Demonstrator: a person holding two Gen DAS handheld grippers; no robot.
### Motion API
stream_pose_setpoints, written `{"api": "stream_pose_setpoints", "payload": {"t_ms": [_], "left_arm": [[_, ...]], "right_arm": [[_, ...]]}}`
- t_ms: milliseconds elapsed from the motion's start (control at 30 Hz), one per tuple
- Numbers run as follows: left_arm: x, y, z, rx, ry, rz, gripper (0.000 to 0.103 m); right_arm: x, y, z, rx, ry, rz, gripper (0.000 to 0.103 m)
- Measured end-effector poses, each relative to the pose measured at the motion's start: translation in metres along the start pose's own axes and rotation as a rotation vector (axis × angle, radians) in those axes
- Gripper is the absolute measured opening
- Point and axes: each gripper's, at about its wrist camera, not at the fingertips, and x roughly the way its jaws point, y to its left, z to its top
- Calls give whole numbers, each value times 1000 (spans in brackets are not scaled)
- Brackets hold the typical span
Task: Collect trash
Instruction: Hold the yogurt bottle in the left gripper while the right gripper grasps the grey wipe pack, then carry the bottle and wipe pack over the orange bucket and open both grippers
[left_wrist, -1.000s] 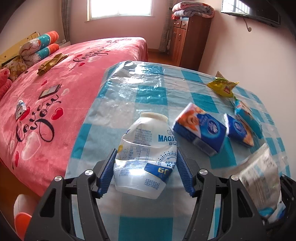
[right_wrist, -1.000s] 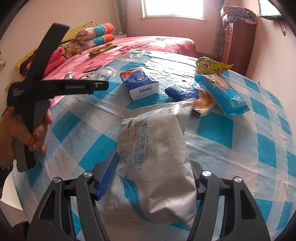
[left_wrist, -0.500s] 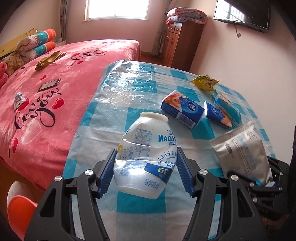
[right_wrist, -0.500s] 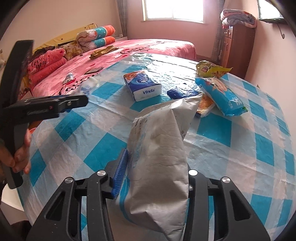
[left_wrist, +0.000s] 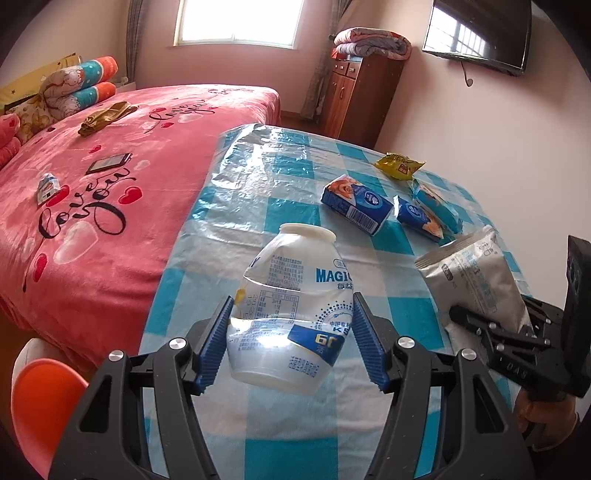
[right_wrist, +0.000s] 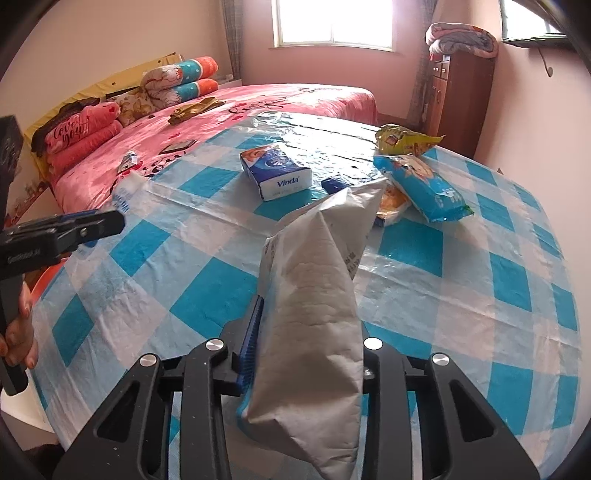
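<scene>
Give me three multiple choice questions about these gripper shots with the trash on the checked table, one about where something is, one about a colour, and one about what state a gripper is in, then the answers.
1. Where does the yellow snack wrapper lie?
A. on the bed
B. at the far side of the table, near the wooden cabinet
C. in the left gripper

2. What colour are the squares on the tablecloth?
A. blue and white
B. red and white
C. green and yellow

3. What is the right gripper doing?
A. hanging open
B. shut on the silver bag
C. shut on a tissue pack

Answers:
1 B, it sits beyond the blue packs at the table's far edge.
2 A, blue and white checks cover the whole top.
3 B, both fingers press the bag's sides, while the left gripper grips the plastic bottle.
</scene>
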Motion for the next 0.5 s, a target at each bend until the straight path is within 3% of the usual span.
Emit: {"api": "stream_pose_setpoints", "payload": {"t_ms": [500], "left_arm": [[-27,14,-27,-34,-2,-16,64]], "right_arm": [[-21,15,-5,-12,-28,-6,28]]}}
